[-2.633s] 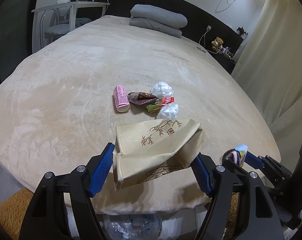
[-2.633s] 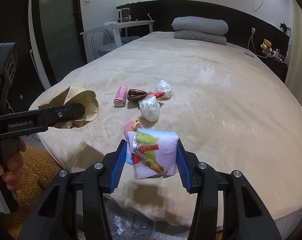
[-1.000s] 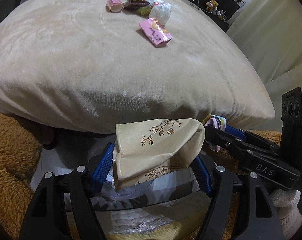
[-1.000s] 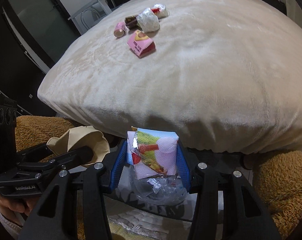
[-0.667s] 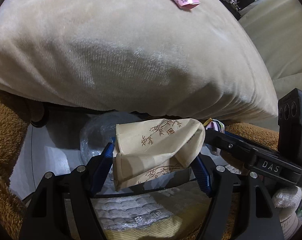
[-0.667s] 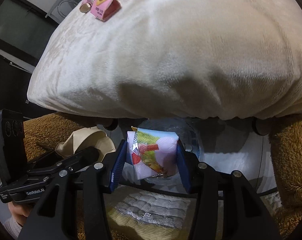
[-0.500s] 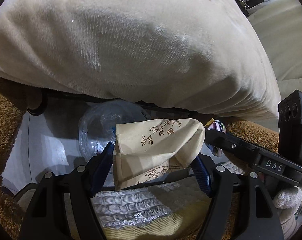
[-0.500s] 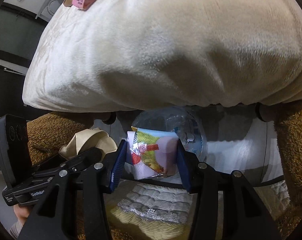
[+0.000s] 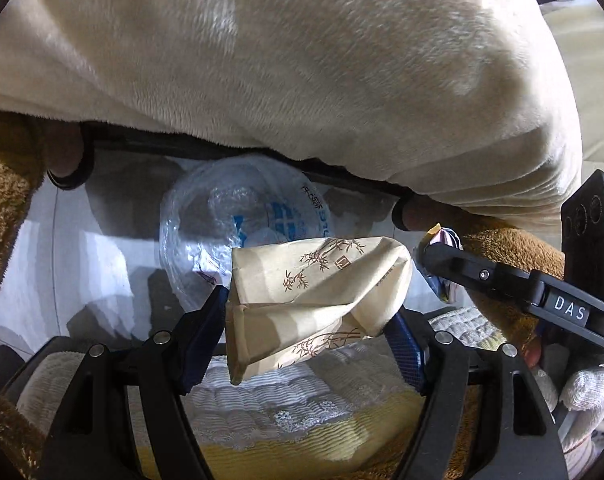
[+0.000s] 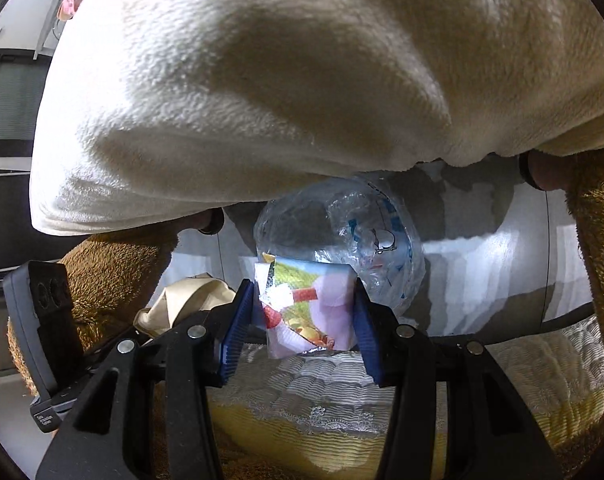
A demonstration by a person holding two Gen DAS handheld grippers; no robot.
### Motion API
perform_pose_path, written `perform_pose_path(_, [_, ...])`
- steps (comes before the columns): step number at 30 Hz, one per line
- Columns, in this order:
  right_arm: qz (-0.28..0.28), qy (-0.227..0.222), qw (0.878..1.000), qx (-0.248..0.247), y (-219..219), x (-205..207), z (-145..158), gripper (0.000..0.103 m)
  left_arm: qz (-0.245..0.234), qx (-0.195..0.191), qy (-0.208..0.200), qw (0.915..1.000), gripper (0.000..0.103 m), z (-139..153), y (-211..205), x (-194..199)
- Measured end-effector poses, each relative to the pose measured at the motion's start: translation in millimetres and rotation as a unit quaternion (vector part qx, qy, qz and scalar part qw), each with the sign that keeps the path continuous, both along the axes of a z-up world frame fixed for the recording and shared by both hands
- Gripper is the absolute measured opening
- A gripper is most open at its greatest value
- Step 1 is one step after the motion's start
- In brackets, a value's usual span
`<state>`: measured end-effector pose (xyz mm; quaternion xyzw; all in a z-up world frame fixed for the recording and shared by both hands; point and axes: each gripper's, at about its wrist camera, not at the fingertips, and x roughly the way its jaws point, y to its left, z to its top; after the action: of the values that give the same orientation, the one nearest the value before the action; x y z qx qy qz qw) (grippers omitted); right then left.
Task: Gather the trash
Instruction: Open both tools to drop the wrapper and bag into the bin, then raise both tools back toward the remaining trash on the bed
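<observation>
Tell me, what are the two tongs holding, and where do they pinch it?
Left tongs pinch a beige paper bag by its side edges. Right tongs pinch a colourful wrapper by both sides.

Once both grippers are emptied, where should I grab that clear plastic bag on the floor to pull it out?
Probably pinch the clear plastic bag by its thin film rim on the side nearest you, coming from the front; its far edge tucks under the blanket overhang.
</observation>
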<state>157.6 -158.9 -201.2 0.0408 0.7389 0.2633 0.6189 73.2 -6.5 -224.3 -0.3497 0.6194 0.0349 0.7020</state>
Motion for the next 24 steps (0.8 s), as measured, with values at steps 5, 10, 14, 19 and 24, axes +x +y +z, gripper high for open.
perform_pose_path(5, [-0.006,-0.002,1.000,0.000,0.3,1.3,0.7,0.049,-0.002,-0.011,0.006,0.9999,0.076,-5.2,-0.6,-0.5])
perform_pose_path(10, [-0.020,-0.001,1.000,0.003,-4.8,5.0,1.1,0.060,-0.003,-0.005,0.015,0.9999,0.085,-6.5,-1.6,-0.3])
perform_pose_path(14, [-0.023,-0.004,1.000,0.005,-5.5,6.3,2.9,0.060,0.004,-0.001,0.010,0.9999,0.090,-3.7,2.2,-1.6])
perform_pose_path(19, [-0.016,-0.014,1.000,0.008,-4.7,5.2,6.8,0.060,0.005,0.003,0.001,1.0000,0.090,2.3,1.8,-2.5])
perform_pose_path(24, [-0.012,-0.035,0.999,0.016,-6.7,2.5,19.7,0.060,0.005,0.012,-0.024,0.9996,0.090,18.4,0.8,-7.1])
